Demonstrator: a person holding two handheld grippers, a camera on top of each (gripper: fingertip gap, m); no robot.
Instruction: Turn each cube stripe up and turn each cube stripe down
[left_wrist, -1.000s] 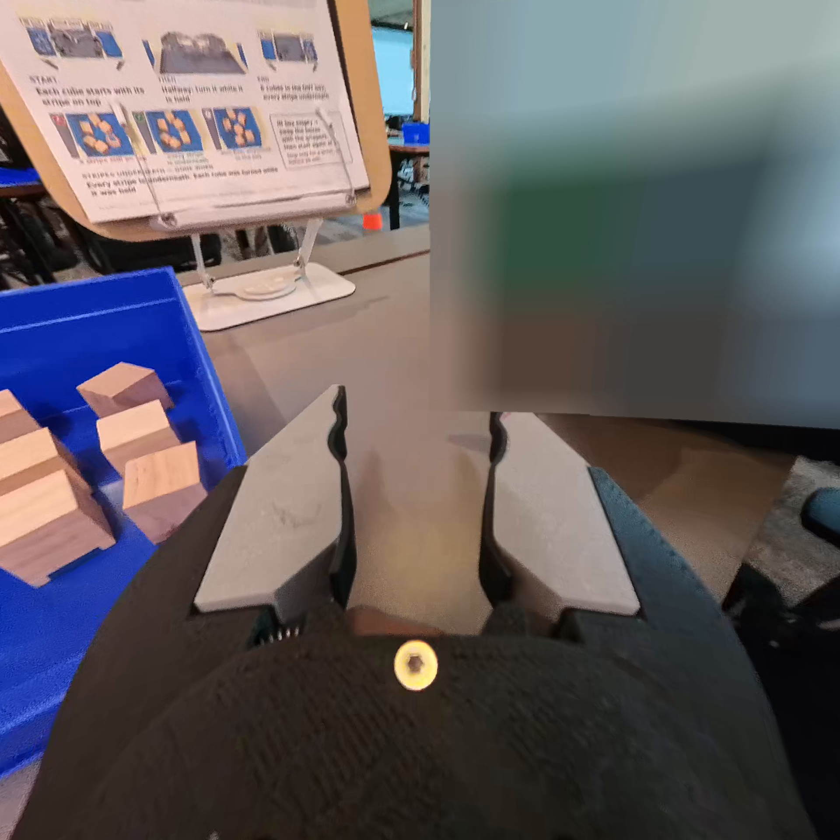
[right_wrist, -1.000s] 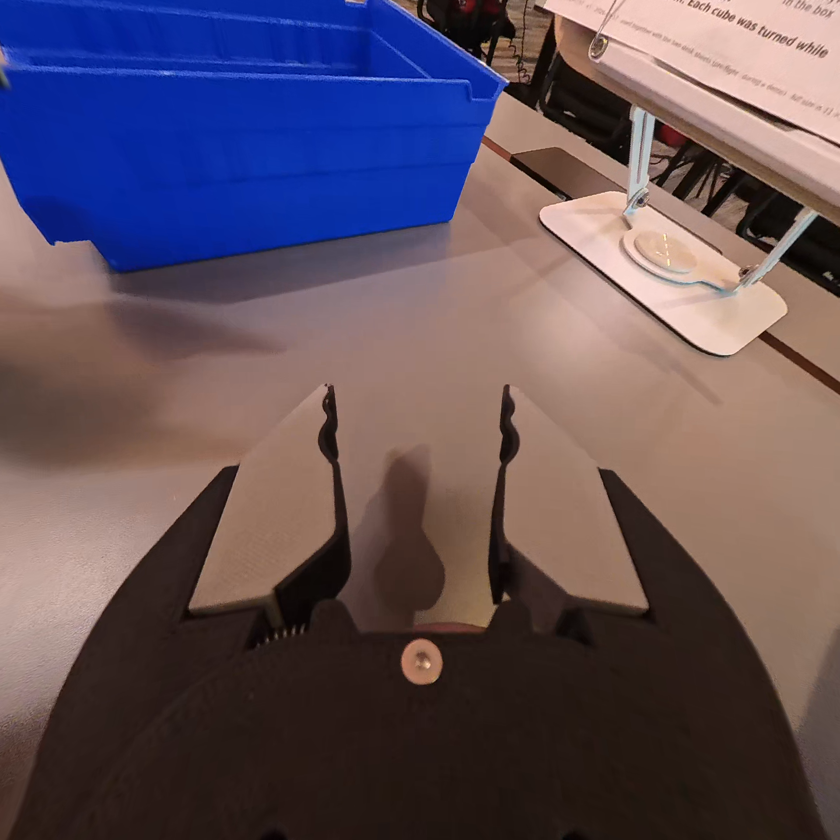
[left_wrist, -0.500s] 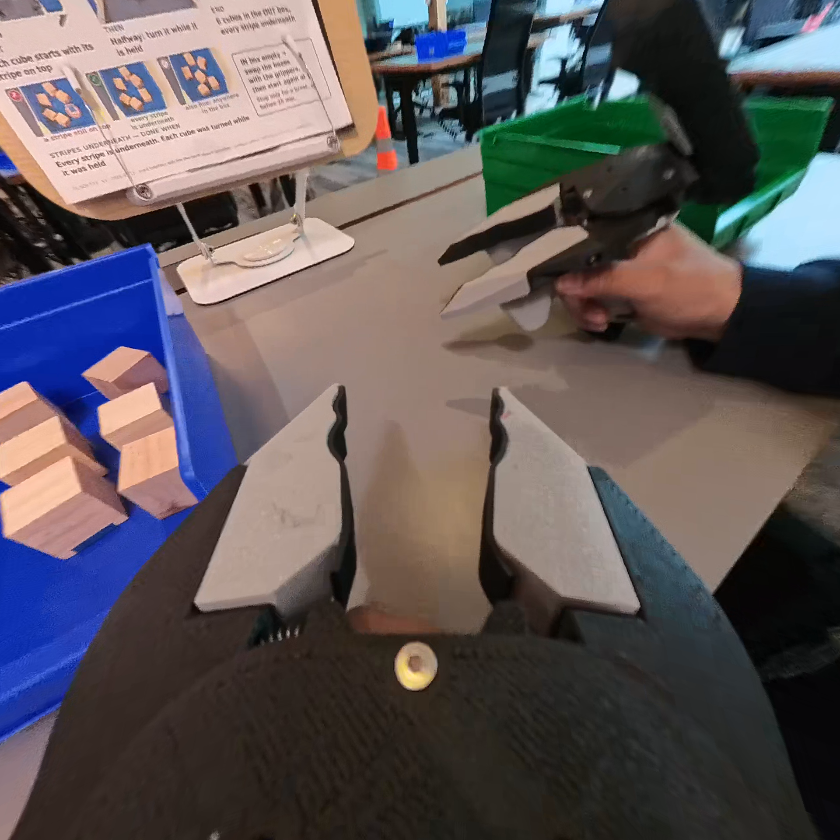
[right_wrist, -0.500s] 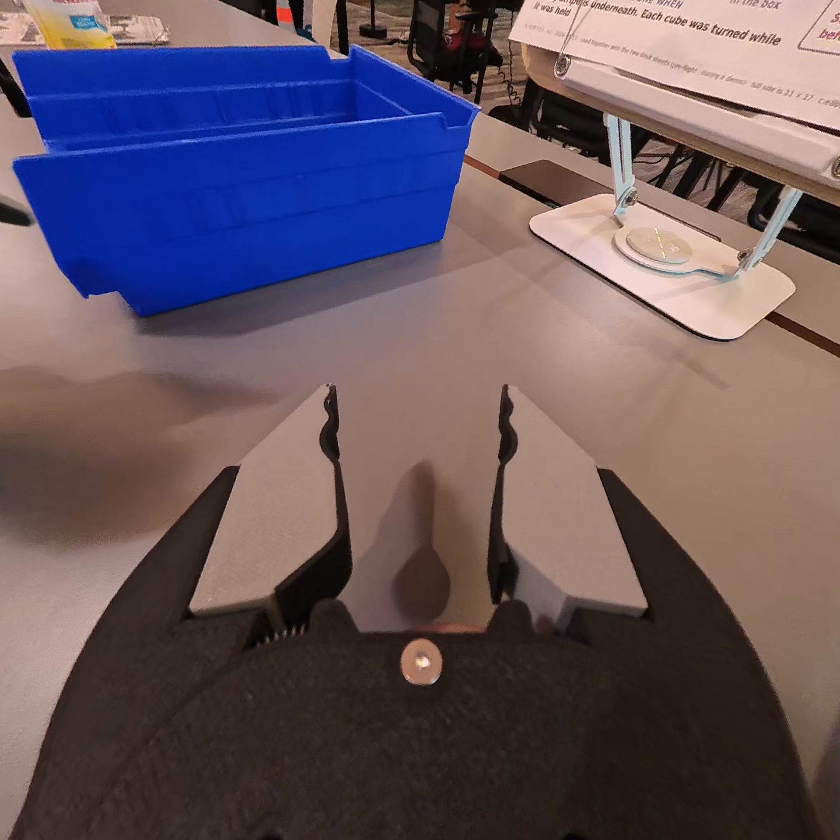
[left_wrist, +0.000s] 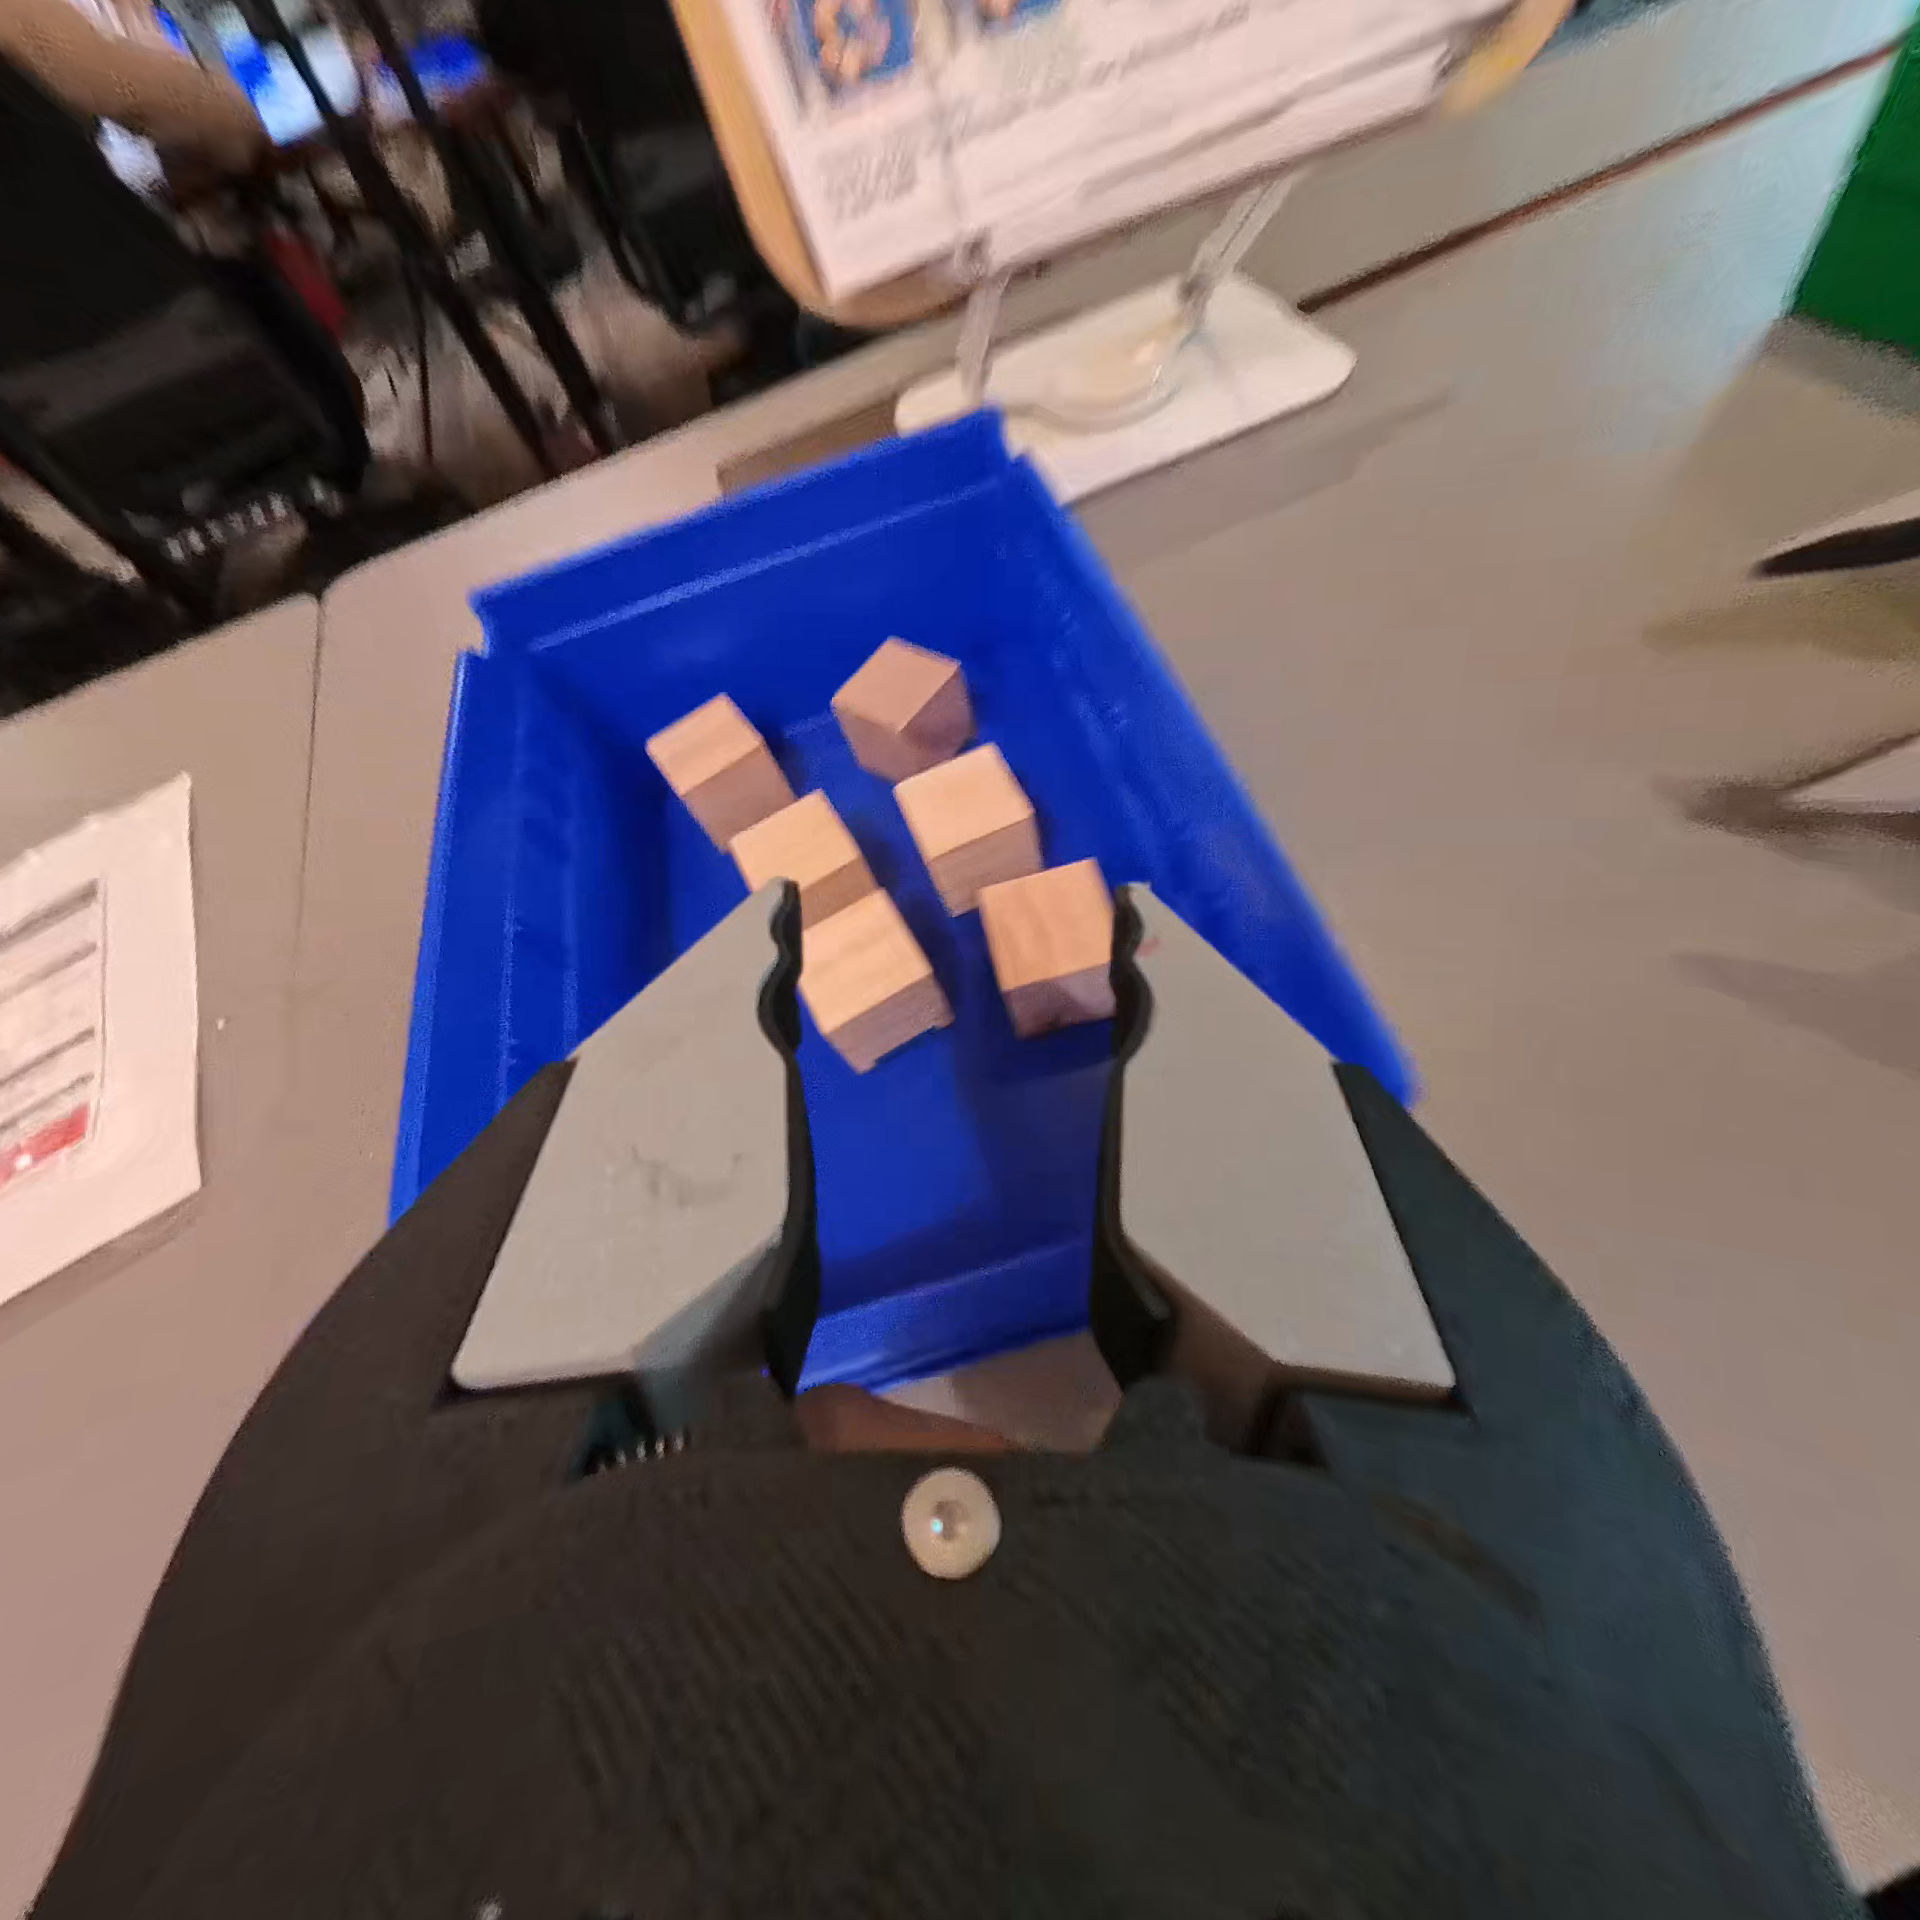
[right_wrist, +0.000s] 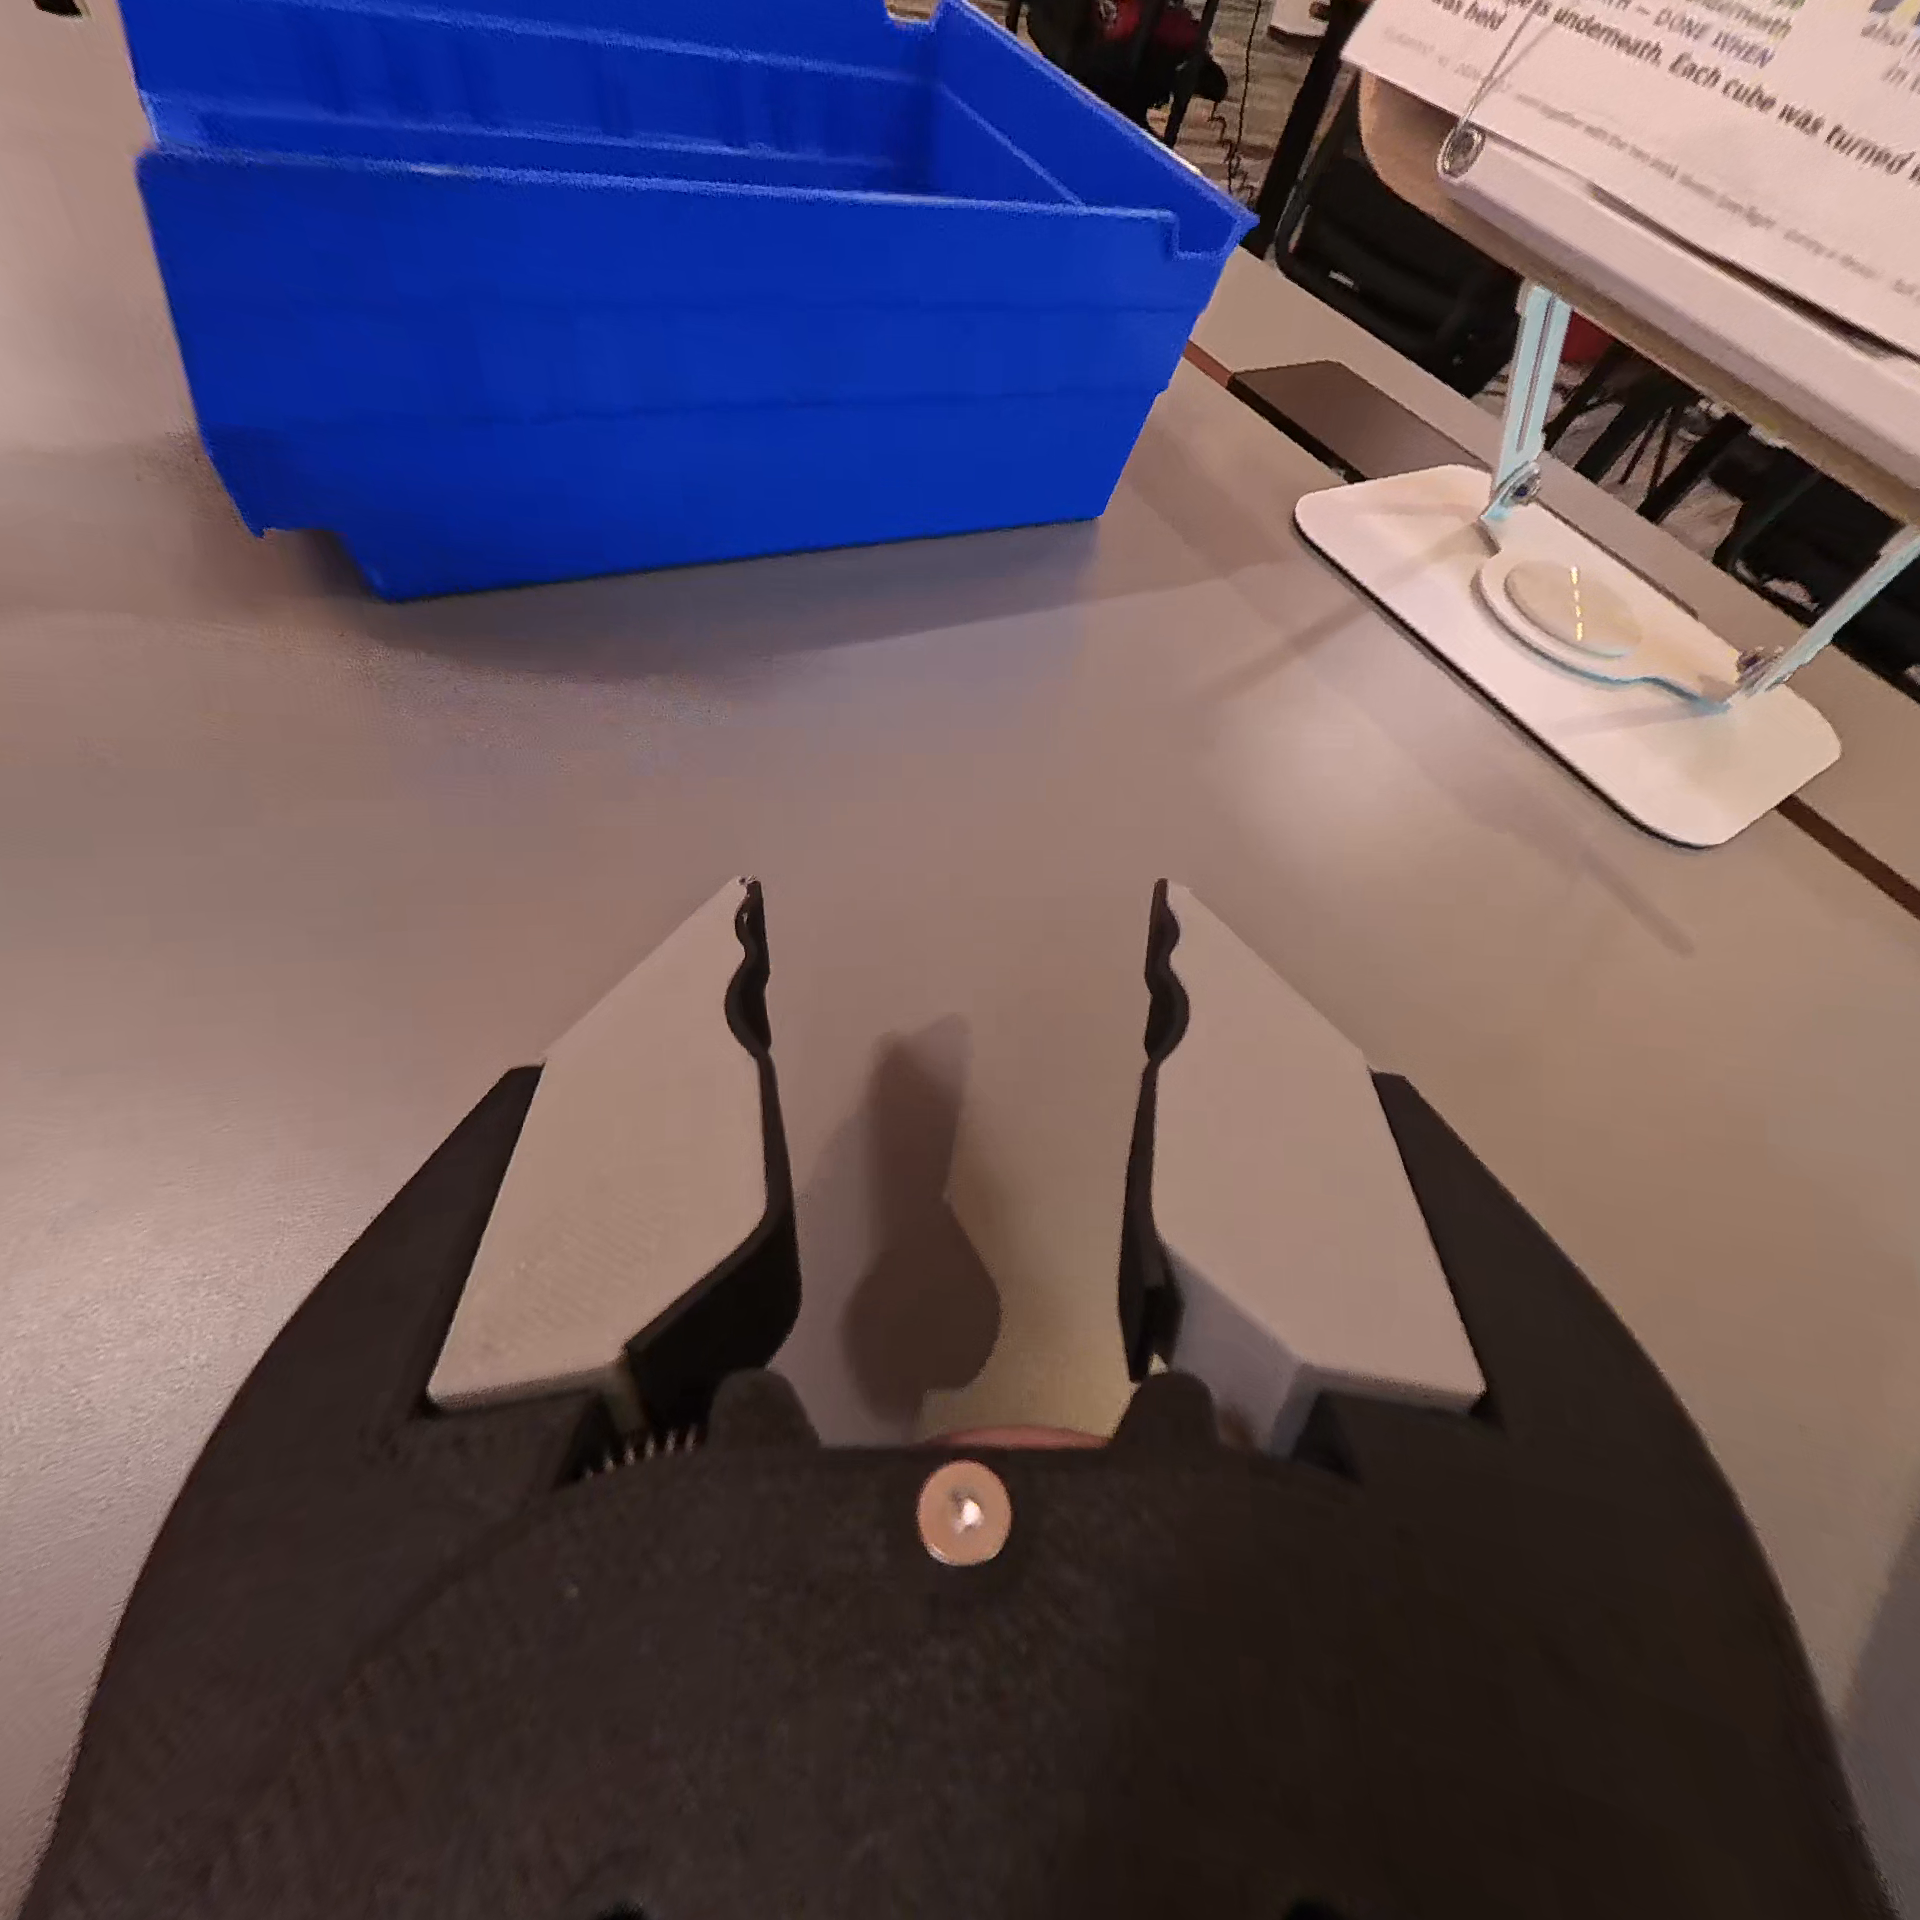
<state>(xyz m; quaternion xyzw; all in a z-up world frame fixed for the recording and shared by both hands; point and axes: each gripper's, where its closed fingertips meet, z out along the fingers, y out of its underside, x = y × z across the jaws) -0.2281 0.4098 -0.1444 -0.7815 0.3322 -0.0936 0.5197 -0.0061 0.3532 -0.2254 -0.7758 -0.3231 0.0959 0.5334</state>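
Observation:
Several plain wooden cubes lie in a blue bin in the left wrist view; no stripe shows on their visible faces. My left gripper is open and empty, held above the bin's near half, its tips framing the two nearest cubes. My right gripper is open and empty, low over the grey table, a short way from the blue bin's outer side wall. The cubes are hidden from the right wrist view. The right gripper's blurred tips show at the left view's right edge.
An instruction sheet on a white-based stand is at the back right; it also shows in the left wrist view. A white paper lies left of the bin. A green bin edge is at far right.
My left gripper has swung left and risen, from beside the bin to above it, so the cubes now lie between its tips. My right gripper has edged closer to the bin.

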